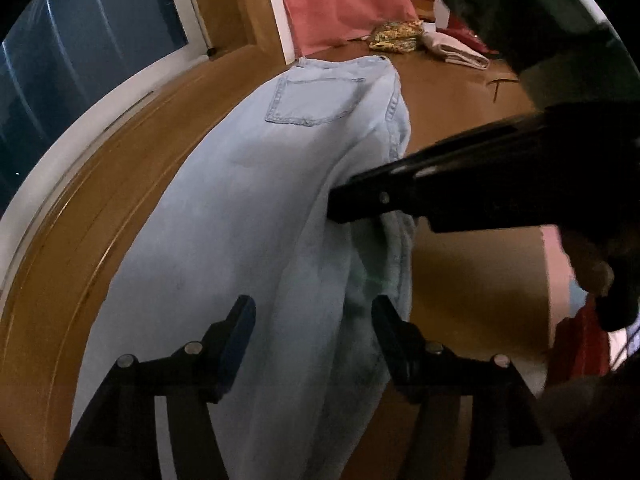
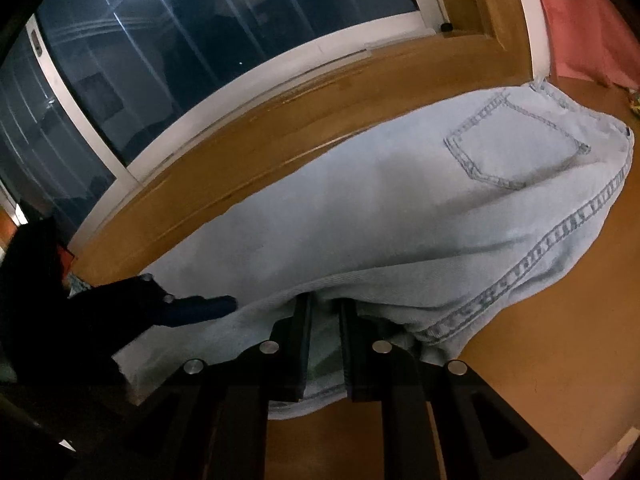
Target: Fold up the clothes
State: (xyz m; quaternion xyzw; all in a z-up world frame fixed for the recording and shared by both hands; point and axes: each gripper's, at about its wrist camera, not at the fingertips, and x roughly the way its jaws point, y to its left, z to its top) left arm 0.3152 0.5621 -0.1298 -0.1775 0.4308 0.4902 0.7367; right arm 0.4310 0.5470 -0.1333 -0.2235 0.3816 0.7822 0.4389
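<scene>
both claws sit at the leg end of pale blue denim jeans (image 2: 360, 216) stretched along the wooden counter (image 2: 540, 380); right claw (image 2: 325, 340) pinches their hem, left claw (image 1: 314, 344) gapes astride.

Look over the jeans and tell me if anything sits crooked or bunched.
The jeans lie mostly flat on the wooden table, but the near edge is bunched into a raised ridge where the right gripper pinches it. Nothing looks damaged.
</scene>
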